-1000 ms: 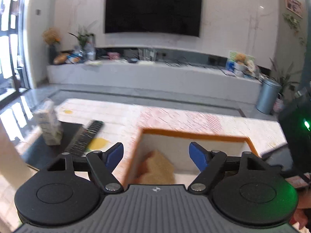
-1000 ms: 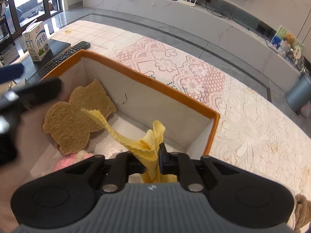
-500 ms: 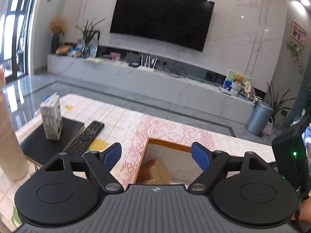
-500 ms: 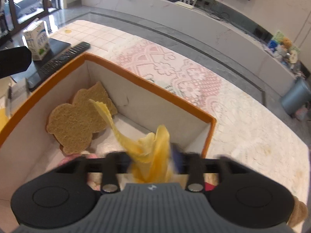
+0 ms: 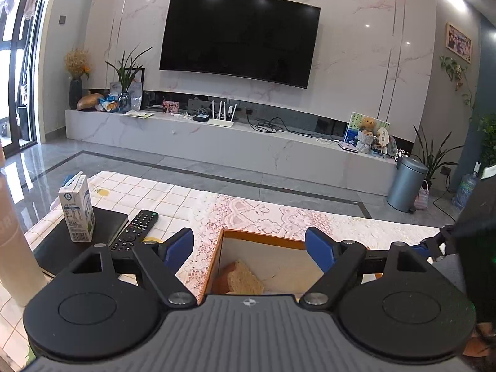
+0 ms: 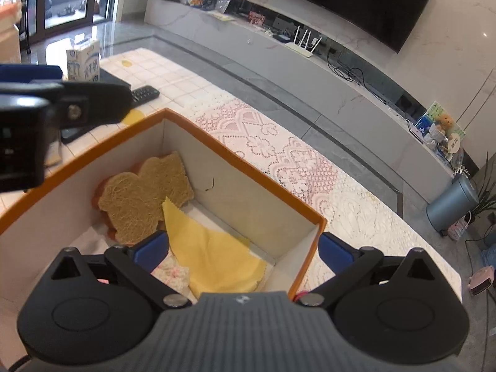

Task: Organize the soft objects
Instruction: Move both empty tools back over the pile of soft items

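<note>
The yellow cloth (image 6: 214,257) lies limp on the floor of the orange-rimmed box (image 6: 248,170), beside the fibrous brown pad (image 6: 145,195). It looks light and floppy (pinch a corner or fold, I'd judge). Both the right tongs (image 6: 243,249) and left tongs (image 5: 249,243) are spread wide, empty. Only the left wrist view shows the milk carton (image 5: 77,209) standing upright outside the box.
</note>
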{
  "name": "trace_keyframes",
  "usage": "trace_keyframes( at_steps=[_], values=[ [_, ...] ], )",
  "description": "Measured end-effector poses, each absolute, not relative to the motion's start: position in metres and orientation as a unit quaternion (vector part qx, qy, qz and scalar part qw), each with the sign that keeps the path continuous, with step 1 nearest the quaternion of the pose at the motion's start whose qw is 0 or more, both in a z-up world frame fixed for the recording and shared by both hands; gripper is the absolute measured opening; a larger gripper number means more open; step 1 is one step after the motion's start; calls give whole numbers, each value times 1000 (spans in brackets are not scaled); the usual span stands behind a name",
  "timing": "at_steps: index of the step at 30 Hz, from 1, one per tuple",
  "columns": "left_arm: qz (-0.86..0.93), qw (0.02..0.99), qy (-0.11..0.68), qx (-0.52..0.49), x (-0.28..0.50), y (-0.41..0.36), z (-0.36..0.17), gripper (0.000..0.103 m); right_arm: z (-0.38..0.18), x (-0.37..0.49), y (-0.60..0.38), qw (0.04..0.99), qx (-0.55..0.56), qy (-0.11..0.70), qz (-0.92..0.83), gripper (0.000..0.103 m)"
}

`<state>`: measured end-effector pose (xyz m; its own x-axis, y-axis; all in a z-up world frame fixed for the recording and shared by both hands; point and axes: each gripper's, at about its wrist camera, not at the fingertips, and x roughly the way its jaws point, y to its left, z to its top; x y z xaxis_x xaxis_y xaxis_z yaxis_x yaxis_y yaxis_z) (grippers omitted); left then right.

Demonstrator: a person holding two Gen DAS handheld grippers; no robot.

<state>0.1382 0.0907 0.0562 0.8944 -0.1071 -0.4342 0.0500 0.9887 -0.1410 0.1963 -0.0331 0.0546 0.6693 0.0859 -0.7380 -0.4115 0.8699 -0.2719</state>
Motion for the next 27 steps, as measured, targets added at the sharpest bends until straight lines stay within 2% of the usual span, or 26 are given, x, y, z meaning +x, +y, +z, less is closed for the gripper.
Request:
trace_keyframes(
  at_steps=[10, 15, 27],
  values=[
    [-53, 974, 216, -47, 131, 78, 63, 96, 82, 173, -71, 907, -144, 368, 147, 100],
    [-52, 975, 214, -36, 130, 73, 62, 96, 99, 158, -88, 908, -90, 343, 225, 100],
    [-67, 974, 207, -60, 124, 78, 72, 96, 109, 137, -96, 901, -56, 314, 293, 100]
  ],
)
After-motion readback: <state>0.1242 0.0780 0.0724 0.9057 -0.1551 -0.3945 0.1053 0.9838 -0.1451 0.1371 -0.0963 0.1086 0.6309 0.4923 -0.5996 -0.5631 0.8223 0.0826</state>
